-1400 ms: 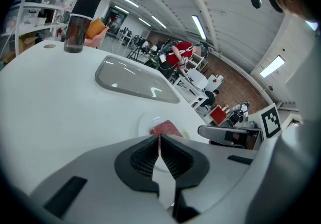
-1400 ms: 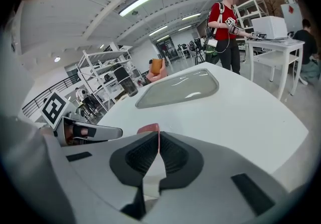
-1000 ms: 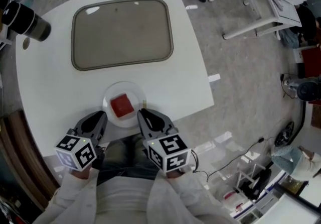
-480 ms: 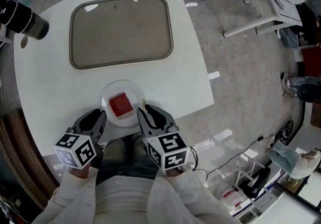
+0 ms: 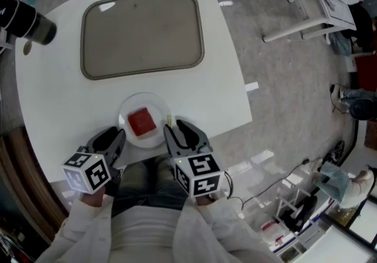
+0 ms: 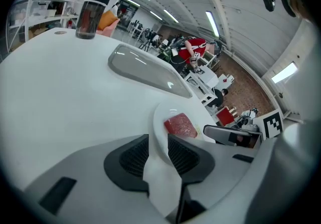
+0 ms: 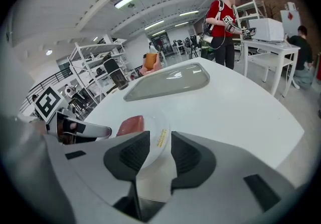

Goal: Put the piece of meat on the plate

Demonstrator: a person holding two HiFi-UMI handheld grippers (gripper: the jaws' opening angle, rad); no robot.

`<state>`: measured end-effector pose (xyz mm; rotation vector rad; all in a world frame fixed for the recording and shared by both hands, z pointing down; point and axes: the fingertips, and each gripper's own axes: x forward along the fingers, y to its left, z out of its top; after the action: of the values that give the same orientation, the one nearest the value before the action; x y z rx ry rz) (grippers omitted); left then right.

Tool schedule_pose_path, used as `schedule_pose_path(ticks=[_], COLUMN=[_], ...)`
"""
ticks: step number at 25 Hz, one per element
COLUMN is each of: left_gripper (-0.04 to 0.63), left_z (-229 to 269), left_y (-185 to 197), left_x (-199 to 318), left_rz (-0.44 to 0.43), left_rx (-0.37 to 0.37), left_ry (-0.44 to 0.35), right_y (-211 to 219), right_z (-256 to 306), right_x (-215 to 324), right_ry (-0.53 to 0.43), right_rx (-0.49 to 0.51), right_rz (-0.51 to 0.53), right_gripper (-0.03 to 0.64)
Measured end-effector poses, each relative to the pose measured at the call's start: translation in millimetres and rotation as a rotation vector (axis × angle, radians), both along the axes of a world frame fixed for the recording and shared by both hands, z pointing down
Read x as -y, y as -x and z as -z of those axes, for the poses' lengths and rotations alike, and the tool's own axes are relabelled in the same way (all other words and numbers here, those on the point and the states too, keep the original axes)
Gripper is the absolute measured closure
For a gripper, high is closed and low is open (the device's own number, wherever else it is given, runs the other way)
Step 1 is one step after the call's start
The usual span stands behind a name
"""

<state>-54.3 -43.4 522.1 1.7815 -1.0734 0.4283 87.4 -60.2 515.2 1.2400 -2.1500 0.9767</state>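
Observation:
A red piece of meat [image 5: 141,122] lies on a small white plate [image 5: 126,113] at the near edge of the white table. My left gripper [image 5: 115,136] is shut on the plate's left rim [image 6: 159,117], the meat [image 6: 179,125] just past its pads. My right gripper [image 5: 173,127] is at the plate's right rim [image 7: 159,135]. Its jaws are opening, and the rim lies between the pads with a gap on each side. The right gripper view shows the meat [image 7: 131,124] to the left of the right gripper [image 7: 160,148].
A large grey tray [image 5: 141,35] lies on the far half of the table [image 5: 224,91]. A black tumbler [image 5: 29,23] stands at the table's far left corner. White table frames [image 5: 294,14] stand on the floor to the right. A person in a red shirt [image 7: 220,22] stands beyond the table.
The right gripper's jaws have spread apart off the plate's rim. The left gripper, the plate and the meat have stayed where they were.

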Motion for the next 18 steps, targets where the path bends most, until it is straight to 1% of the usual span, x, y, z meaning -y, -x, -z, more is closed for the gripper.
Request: schedule_pose_path(ticks=[7, 15, 18], left_gripper=[0.494, 0.494, 0.494], left_z=[-3, -3, -5], left_y=[-2, -4, -3], left_x=[0, 0, 0], left_rz=[0.000, 0.003, -0.005], left_rx=[-0.022, -0.021, -0.005], left_ry=[0.014, 0.020, 0.018], right_y=[-1, 4, 4], right_z=[-10, -17, -20], right_x=[-3, -5, -5], right_ry=[0.045, 0.087, 0.097], right_rx=[-0.001, 0.009, -0.025], right_rz=[0.004, -0.007, -0.009], right_gripper=[0.500, 0.500, 0.502])
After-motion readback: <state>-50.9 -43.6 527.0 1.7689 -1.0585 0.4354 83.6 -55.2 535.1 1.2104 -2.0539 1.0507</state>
